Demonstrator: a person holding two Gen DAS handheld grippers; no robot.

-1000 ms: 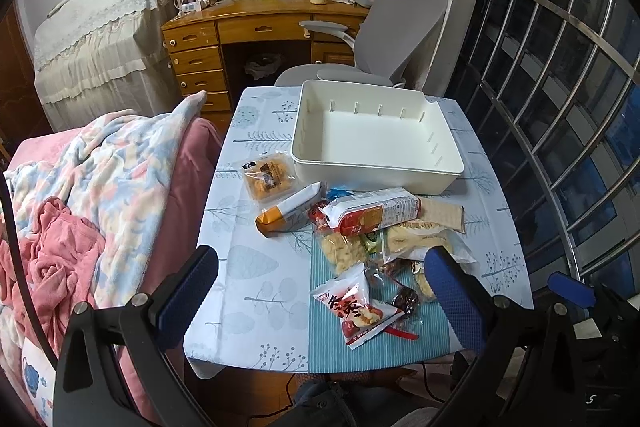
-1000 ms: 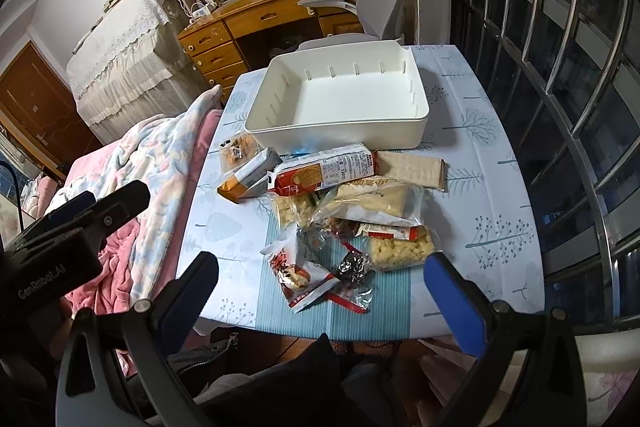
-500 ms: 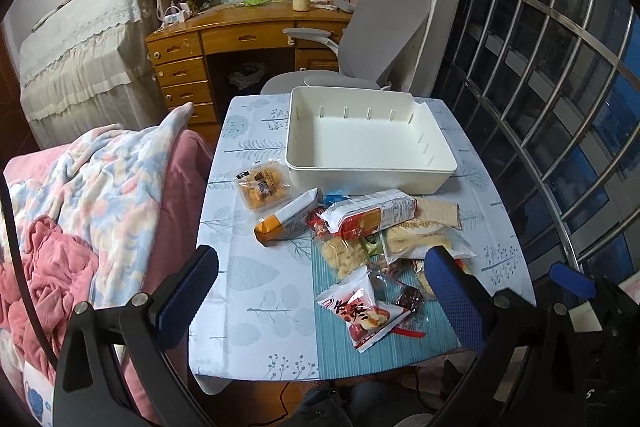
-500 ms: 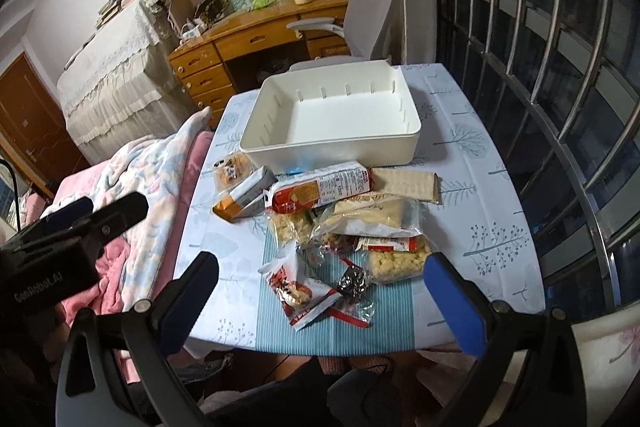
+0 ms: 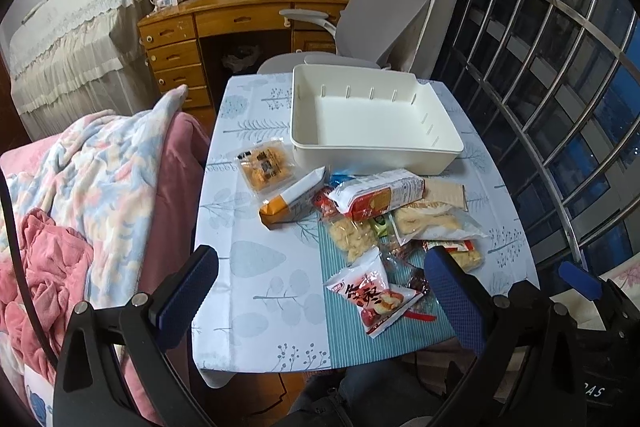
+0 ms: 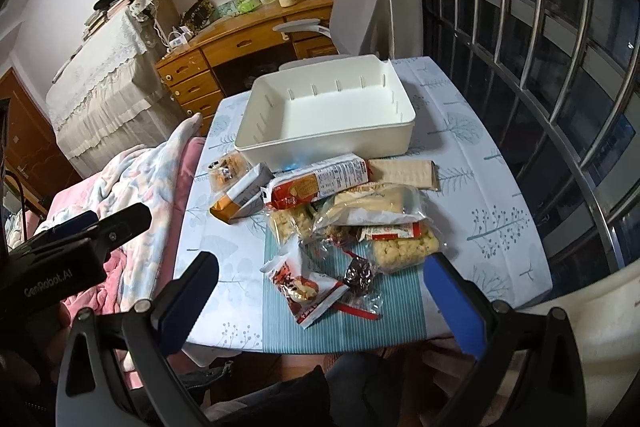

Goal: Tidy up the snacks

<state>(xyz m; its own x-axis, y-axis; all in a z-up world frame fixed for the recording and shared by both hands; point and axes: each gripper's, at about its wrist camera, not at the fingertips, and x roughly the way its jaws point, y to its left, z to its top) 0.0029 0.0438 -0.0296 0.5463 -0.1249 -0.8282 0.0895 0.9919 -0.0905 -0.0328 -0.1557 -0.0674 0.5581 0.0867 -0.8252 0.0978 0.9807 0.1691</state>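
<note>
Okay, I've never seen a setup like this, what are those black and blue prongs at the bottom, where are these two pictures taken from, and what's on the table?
The prongs are fingers of two hand-held grippers, one in each of a person's hands. Each picture comes from a camera on one gripper, looking forward between its fingers. The left gripper and right gripper are both open and hold nothing. Ahead is a table with an empty white bin at the far side and a pile of snack packets in front of it. In the right view, the left gripper shows at the left edge.
</note>
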